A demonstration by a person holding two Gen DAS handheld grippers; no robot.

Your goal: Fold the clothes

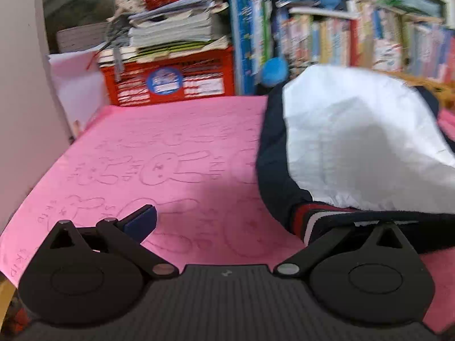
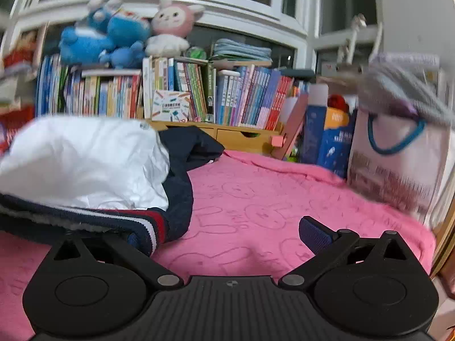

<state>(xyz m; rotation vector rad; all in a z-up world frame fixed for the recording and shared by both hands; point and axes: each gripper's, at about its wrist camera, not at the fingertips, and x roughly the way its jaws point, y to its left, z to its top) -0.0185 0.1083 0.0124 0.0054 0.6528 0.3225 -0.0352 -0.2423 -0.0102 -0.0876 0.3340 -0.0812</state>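
Pink blanket (image 1: 170, 147) bare beside jacket (image 1: 355, 147); L tongs (image 1: 256, 221) & R tongs (image 2: 221, 236) both spread wide, hem over inner fingers.

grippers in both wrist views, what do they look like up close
Both are alike: the left gripper and the right gripper have a matte black body with a finely ribbed top plate, a small round mark at its front edge, two round black discs with raised centres, and angular black linkage arms on silver pivot pins. One visible finger pad per view is dark blue and textured. No cables, hands or sleeves show.
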